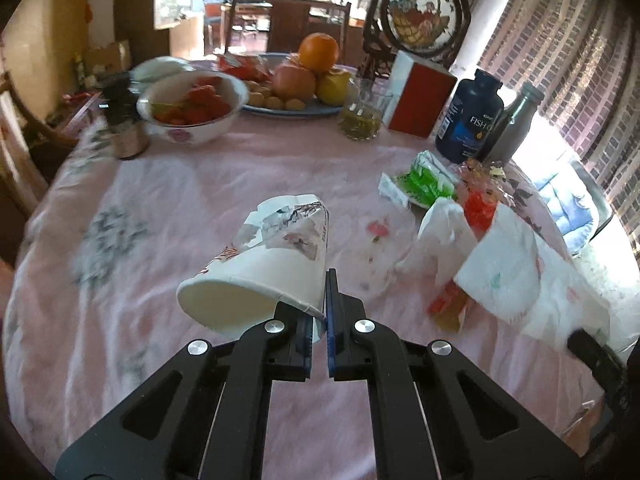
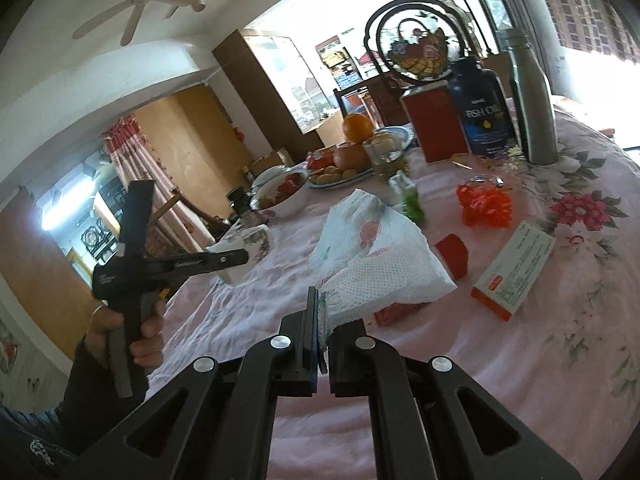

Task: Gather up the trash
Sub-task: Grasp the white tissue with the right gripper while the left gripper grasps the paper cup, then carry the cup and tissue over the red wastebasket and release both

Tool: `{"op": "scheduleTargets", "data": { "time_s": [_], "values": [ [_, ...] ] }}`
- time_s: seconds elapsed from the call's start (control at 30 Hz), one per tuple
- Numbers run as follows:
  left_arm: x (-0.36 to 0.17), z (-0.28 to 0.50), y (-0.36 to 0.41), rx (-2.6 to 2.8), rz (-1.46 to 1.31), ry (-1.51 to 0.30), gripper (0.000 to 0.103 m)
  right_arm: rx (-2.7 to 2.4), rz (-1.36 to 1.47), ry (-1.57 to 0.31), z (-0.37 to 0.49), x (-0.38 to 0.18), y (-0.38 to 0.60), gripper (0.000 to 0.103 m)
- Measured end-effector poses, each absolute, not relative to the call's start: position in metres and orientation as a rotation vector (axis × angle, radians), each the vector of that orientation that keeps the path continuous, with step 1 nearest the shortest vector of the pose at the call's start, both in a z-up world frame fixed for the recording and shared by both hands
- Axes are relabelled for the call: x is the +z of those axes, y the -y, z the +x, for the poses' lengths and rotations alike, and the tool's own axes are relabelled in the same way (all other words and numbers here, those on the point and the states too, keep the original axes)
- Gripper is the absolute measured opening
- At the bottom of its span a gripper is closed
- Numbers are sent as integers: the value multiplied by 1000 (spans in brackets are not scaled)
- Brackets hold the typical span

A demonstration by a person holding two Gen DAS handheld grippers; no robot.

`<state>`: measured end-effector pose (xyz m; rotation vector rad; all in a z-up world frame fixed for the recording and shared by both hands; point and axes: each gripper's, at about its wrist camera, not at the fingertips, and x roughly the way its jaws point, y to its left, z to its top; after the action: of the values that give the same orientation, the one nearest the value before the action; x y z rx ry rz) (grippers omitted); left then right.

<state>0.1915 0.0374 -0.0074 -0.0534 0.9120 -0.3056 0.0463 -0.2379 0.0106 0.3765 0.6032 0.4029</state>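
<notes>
Bare pink desk (image 1: 192, 184) is lying open ahead and to the left of the left tongs (image 1: 319, 320) — a wide lane. Rightward, crumpled tissues (image 1: 444, 232), a green packet (image 1: 420, 184) and red wrappers (image 1: 478, 204) are crowding the way; bottles (image 1: 468, 120) and a bowl (image 1: 192, 108) are walling the far side.

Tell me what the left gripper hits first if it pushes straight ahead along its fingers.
Likely nothing at once: the left gripper, shut on the crushed paper cup, points across bare pink tablecloth. Farther along that line sits the glass by the fruit plate; depth is unclear.
</notes>
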Motion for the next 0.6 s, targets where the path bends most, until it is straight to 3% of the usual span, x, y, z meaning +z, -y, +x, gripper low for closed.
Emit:
{"op": "scheduleTargets", "data": {
  "time_s": [0.6],
  "values": [
    [9, 31, -142, -65, -116, -777, 6, 605, 216, -632, -20, 34, 127, 5]
  ]
}}
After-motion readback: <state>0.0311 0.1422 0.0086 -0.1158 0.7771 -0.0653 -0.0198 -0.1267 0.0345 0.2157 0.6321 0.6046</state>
